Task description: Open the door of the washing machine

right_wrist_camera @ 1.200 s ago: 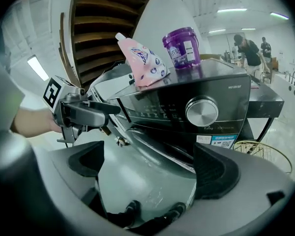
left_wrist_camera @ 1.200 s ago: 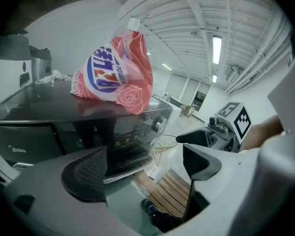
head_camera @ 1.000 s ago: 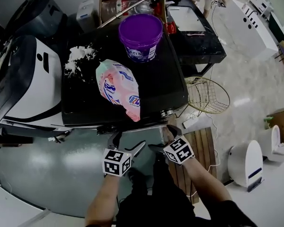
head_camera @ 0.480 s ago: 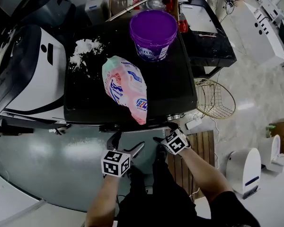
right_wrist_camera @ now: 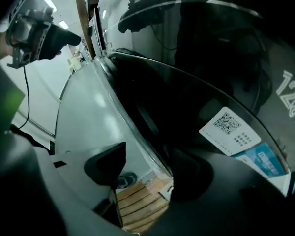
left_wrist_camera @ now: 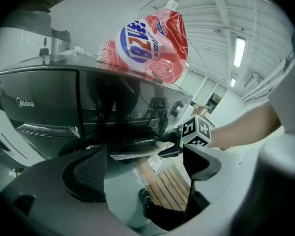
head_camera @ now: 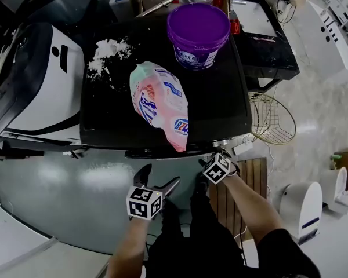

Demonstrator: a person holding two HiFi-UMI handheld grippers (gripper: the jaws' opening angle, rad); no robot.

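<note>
We look down on the black washing machine (head_camera: 217,97). Its top carries a purple bucket (head_camera: 198,32) at the back, a pink detergent pouch (head_camera: 160,102) lying flat near the middle and a spill of white powder (head_camera: 108,52) to the left. Our right hand-held gripper (head_camera: 210,161) sits against the machine's front edge, its jaws tucked out of sight. Our left hand-held gripper (head_camera: 158,179) hangs lower, jaws apart, clear of the machine.

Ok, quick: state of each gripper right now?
Left gripper: open, empty.
Right gripper: open, jaws either side of the door edge, not clamped.
</note>
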